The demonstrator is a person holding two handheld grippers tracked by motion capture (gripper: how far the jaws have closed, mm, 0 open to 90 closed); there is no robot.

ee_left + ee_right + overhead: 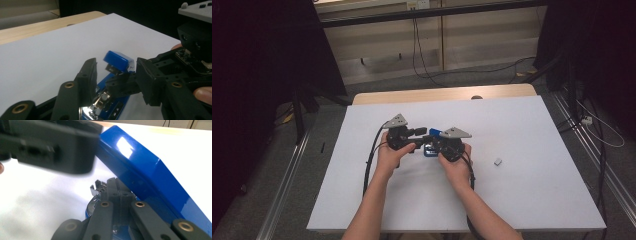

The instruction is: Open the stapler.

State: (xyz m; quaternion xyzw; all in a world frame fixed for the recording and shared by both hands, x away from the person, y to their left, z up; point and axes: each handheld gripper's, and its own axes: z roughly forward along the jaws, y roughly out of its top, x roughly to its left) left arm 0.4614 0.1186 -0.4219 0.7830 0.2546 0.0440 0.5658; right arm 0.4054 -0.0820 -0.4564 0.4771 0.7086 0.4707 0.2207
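A blue stapler [430, 145], lid hinged up, is worked on the white tabletop [522, 195] between both hands. The right tool [117, 192] is clenched, its tips pushed into the metal staple channel [101, 100] under the raised glossy plastic lid [150, 175]. The left tool [116, 75] is held partly spread around the stapler's front, and no pressing contact can be made out. A small grey block [498, 161] lies well apart, on the right.

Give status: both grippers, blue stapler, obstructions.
Left gripper open, jaws astride the blue stapler, lid up. Right gripper shut, tips inside the stapler's open base. Small grey block lies apart on the table, not obstructing.
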